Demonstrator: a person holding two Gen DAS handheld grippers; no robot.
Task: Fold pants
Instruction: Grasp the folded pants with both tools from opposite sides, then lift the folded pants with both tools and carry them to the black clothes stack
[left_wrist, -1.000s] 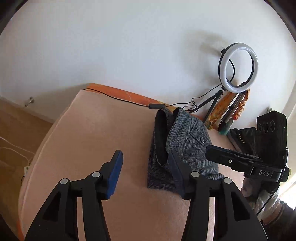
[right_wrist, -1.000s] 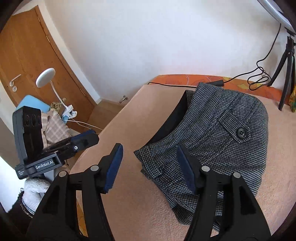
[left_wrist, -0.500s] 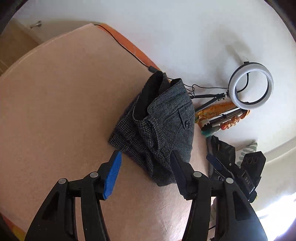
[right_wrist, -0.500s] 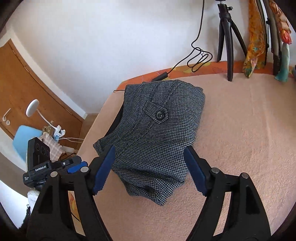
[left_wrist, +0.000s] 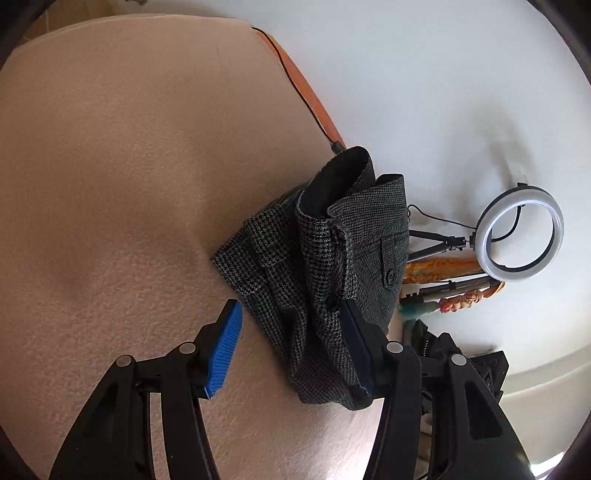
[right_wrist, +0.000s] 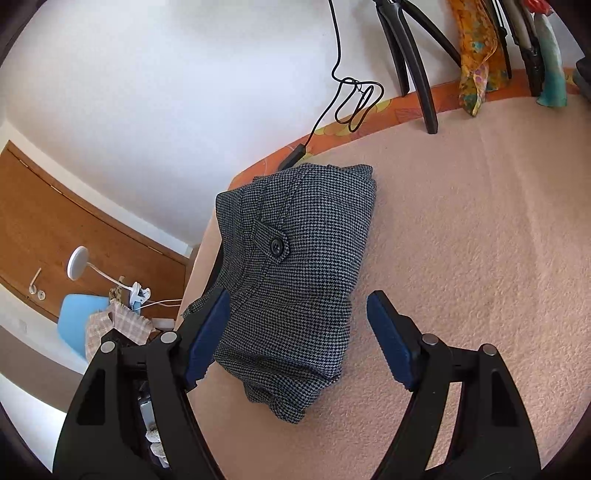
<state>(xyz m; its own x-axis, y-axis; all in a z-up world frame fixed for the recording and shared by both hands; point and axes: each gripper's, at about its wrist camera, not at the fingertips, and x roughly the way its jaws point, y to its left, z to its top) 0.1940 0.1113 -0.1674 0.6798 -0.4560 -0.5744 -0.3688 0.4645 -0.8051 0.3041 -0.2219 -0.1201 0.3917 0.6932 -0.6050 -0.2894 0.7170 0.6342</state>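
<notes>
- Blanket (left_wrist: 110, 184): a peach fleece cover over the whole work surface, with an orange patterned edge along the wall side. It serves as the landmark below.
- Pants (right_wrist: 295, 258): grey houndstooth, folded into a compact bundle lying on the blanket near its wall-side edge. A buttoned pocket flap faces up. In the left wrist view the dark lining of the waistband opening shows at the far end of the pants (left_wrist: 332, 258).
- Left gripper (left_wrist: 291, 347): jaws apart and opening. The near corner of the bundle lies between the blue pads (left_wrist: 225, 347). The left pad stands clear over bare blanket; whether the right pad touches the cloth cannot be told.
- Right gripper (right_wrist: 299, 339): jaws wide apart, straddling the near end of the bundle. The right pad stands clear of the cloth; the left pad sits right at the fabric edge.
- Ring light (left_wrist: 519, 232): on a black tripod at the blanket's wall side, beyond the pants.
- Cable (right_wrist: 354, 99): black, looped, running down the wall onto the orange edge.
</notes>
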